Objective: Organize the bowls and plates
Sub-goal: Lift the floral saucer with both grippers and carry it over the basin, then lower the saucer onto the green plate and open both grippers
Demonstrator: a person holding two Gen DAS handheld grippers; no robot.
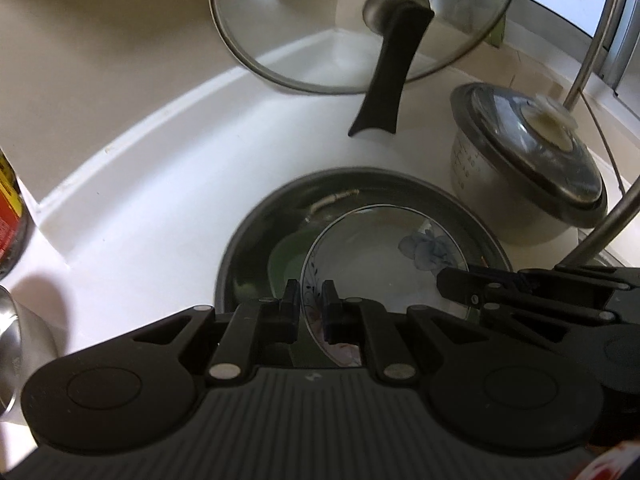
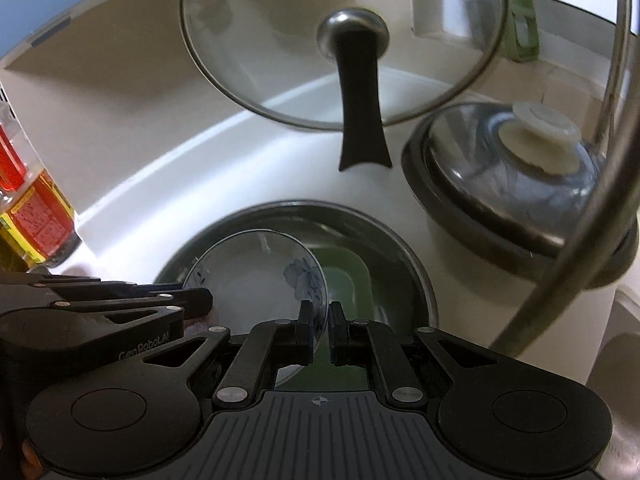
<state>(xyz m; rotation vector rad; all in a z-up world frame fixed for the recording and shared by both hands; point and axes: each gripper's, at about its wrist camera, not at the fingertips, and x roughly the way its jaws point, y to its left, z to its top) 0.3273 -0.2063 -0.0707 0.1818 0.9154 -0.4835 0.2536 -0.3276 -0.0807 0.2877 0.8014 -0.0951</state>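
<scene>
A white bowl with blue flower print (image 1: 380, 256) (image 2: 256, 276) is held over a dark round pan (image 1: 256, 232) (image 2: 384, 240). A green plate (image 1: 288, 260) (image 2: 348, 284) lies in the pan beneath it. My left gripper (image 1: 311, 300) is shut on the bowl's left rim. My right gripper (image 2: 322, 320) is shut on the bowl's right rim. Each gripper shows in the other's view: the right one (image 1: 452, 286) and the left one (image 2: 200, 300).
A glass lid with a black handle (image 1: 360, 24) (image 2: 344, 40) leans against the back wall. A lidded rice cooker pot (image 1: 528, 160) (image 2: 520, 184) stands right of the pan. An oil bottle (image 2: 32, 208) stands left. A metal rack tube (image 1: 600, 236) crosses at right. The white counter (image 1: 160, 184) surrounds the pan.
</scene>
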